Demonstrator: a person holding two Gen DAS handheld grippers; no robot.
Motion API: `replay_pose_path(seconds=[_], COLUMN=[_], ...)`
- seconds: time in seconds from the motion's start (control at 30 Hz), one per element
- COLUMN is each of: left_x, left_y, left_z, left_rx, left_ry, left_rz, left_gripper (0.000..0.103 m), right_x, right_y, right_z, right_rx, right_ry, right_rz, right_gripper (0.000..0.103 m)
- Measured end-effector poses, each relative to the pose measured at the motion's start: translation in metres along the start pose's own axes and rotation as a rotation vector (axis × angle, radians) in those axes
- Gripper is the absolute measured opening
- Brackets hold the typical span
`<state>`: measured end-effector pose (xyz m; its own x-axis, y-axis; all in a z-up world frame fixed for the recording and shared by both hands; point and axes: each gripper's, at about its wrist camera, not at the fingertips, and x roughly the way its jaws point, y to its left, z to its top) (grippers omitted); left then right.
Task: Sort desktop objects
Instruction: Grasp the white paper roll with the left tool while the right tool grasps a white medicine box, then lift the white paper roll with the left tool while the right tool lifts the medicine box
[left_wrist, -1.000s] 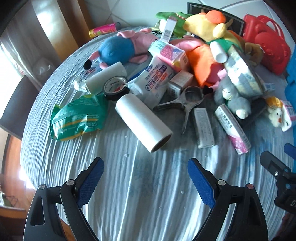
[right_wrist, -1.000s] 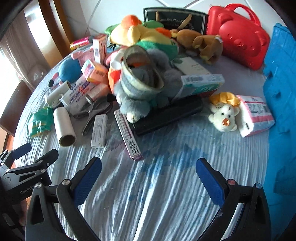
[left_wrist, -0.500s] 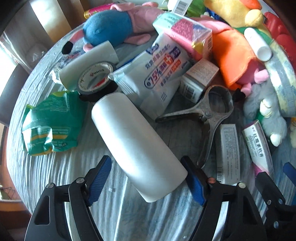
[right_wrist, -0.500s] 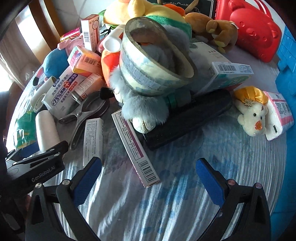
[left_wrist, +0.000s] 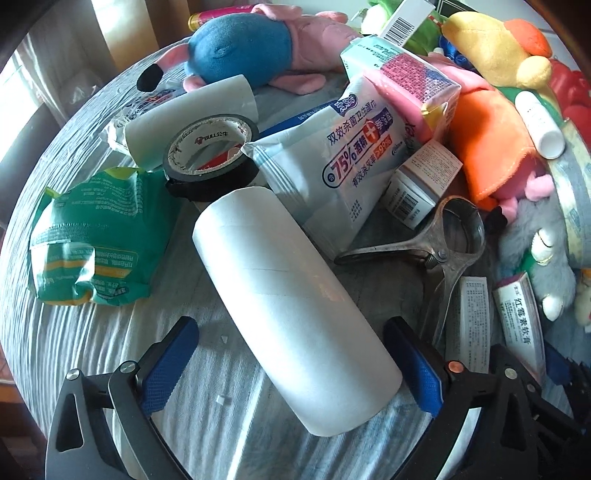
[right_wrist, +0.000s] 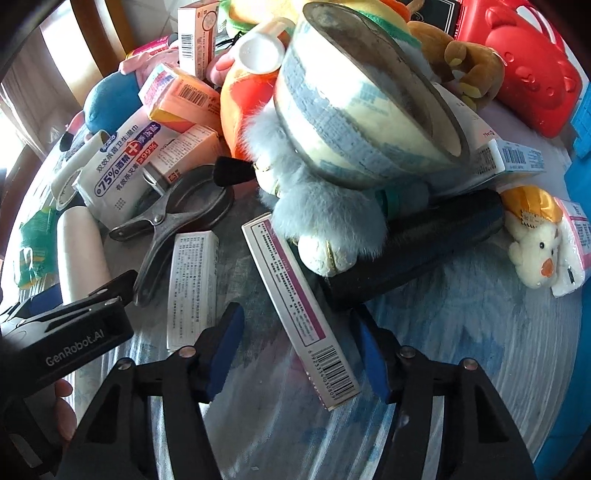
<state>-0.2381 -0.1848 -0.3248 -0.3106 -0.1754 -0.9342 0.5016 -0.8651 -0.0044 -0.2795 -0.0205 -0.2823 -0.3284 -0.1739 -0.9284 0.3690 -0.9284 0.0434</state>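
Left claw (left_wrist: 291, 363) is wide open, one finger on each side of the white roll (left_wrist: 291, 306) lying on the surface (left_wrist: 92, 343). Its length slants up-left. Right claw (right_wrist: 299, 350) gapes around the long pink box (right_wrist: 295, 302).

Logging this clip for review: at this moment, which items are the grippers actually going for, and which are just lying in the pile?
In hand:
- left gripper, open around the white cylindrical roll
- right gripper, open around the long white-and-magenta carton

Lying about:
- black tape roll
- green plastic pack
- metal spring clamp
- red bear-shaped case
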Motion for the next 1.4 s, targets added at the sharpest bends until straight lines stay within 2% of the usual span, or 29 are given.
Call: replay_pose_path(seconds=[0.03,0.1,0.13,0.2,0.27,0.33,0.47,0.5,0.57,0.6,0.67,0.77,0.8,0.87,1.0,1.07,1.2,1.23,1.33,1.4], left_x=[-0.002,-0.007,-0.011,-0.015,-0.018,-0.022,-0.027,-0.027,-0.025,-0.024,-0.028,-0.033,-0.035,-0.041,-0.05,-0.039,-0.029,-0.023,-0.018,-0.02], left_y=[-0.001,-0.007,-0.012,-0.017,-0.02,-0.023,-0.029,-0.029,-0.027,-0.027,-0.029,-0.033,-0.033,-0.034,-0.029,-0.006,-0.013,-0.01,-0.007,-0.009], left_z=[-0.001,-0.003,-0.004,-0.006,-0.009,-0.014,-0.019,-0.018,-0.016,-0.016,-0.017,-0.023,-0.026,-0.031,-0.041,-0.054,-0.056,-0.053,-0.052,-0.05], left_rx=[0.003,0.029,0.048,0.057,0.054,0.064,0.077,0.07,0.056,0.052,0.062,0.088,0.098,0.113,0.118,0.111,0.119,0.122,0.121,0.143], left_ry=[-0.006,-0.022,-0.028,-0.024,-0.015,-0.005,-0.023,-0.024,-0.027,-0.031,-0.038,-0.044,-0.043,-0.043,-0.066,-0.077,-0.073,-0.065,-0.077,-0.084], left_rz=[-0.004,-0.015,-0.019,-0.019,-0.018,-0.021,-0.009,-0.01,-0.003,-0.009,-0.013,-0.001,0.002,0.009,0.016,0.015,0.019,0.019,0.007,0.011], left_gripper=[0.097,0.083,0.071,0.068,0.063,0.062,0.063,0.065,0.075,0.075,0.062,0.056,0.055,0.053,0.049,0.049,0.048,0.048,0.047,0.047], right_x=[-0.001,-0.004,-0.005,-0.01,-0.019,-0.028,-0.039,-0.04,-0.044,-0.046,-0.051,-0.059,-0.063,-0.072,-0.089,-0.098,-0.106,-0.108,-0.095,-0.094], right_y=[0.0,-0.001,-0.001,-0.001,-0.001,-0.003,-0.002,-0.003,-0.006,-0.008,-0.009,-0.004,-0.001,0.002,0.001,-0.003,-0.006,-0.001,0.01,0.016], right_z=[0.0,-0.001,-0.001,-0.002,-0.004,-0.006,-0.007,-0.007,-0.006,-0.006,-0.005,-0.006,-0.008,-0.013,-0.022,-0.025,-0.029,-0.03,-0.026,-0.027], right_rx=[0.0,-0.001,-0.001,-0.003,-0.002,0.005,0.006,0.011,0.023,0.028,0.022,-0.009,-0.024,-0.048,-0.073,-0.071,-0.062,-0.062,-0.054,-0.073], right_ry=[0.0,-0.001,-0.003,-0.005,-0.008,-0.008,-0.003,-0.008,-0.02,-0.025,-0.032,-0.028,-0.027,-0.028,-0.032,-0.029,-0.051,-0.054,-0.043,-0.044], right_rz=[0.009,0.016,0.015,0.012,0.012,0.043,0.078,0.08,0.081,0.081,0.071,0.041,0.041,0.047,0.073,0.091,0.121,0.119,0.11,0.061], right_gripper=[0.067,0.071,0.071,0.066,0.041,0.028,0.029,0.028,0.028,0.028,0.028,0.028,0.028,0.019,0.019,0.019,0.019,0.02,0.035,0.034])
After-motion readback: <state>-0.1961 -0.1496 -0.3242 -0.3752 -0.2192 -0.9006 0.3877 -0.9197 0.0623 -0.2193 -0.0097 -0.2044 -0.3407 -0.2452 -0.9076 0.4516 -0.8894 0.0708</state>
